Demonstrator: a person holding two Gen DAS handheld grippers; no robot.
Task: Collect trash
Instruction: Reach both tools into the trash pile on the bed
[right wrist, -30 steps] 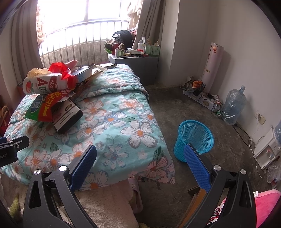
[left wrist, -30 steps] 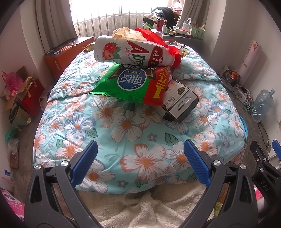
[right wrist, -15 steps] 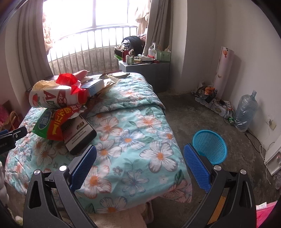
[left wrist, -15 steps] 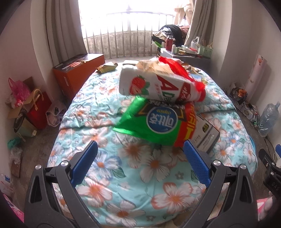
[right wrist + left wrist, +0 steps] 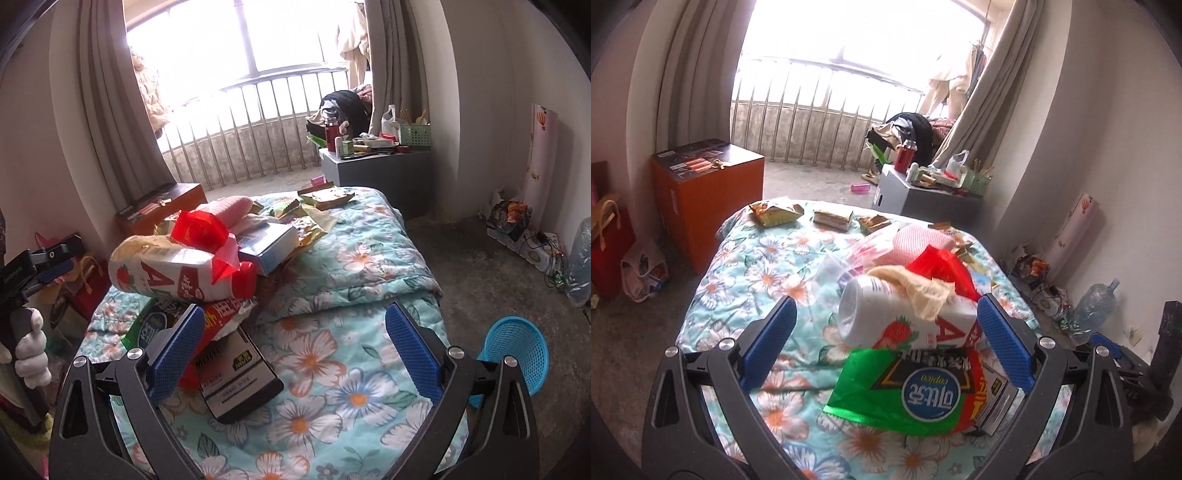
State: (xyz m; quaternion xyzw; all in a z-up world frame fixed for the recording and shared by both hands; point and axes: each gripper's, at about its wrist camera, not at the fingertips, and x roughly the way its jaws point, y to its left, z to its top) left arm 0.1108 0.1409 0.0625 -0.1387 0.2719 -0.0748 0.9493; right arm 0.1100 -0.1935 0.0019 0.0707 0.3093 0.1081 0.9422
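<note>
In the left wrist view the left claw (image 5: 884,343) gapes wide and empty over the bed (image 5: 746,302), its 2 blue pads flanking a strawberry milk bottle (image 5: 886,317) lying on a green snack bag (image 5: 905,395). In the right wrist view the right claw (image 5: 293,343) is likewise wide open holding nothing, the trash pile to its left with a black box (image 5: 236,376) nearest, and a blue basket (image 5: 517,350) on the floor at right.

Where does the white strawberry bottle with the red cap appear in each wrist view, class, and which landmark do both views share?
Left wrist: strawberry bottle lies centre, between the open left gripper fingers, base toward the camera.
Right wrist: the bottle lies left of centre, above the right gripper's left finger.
Shared landmark: green snack bag under the bottle.
</note>
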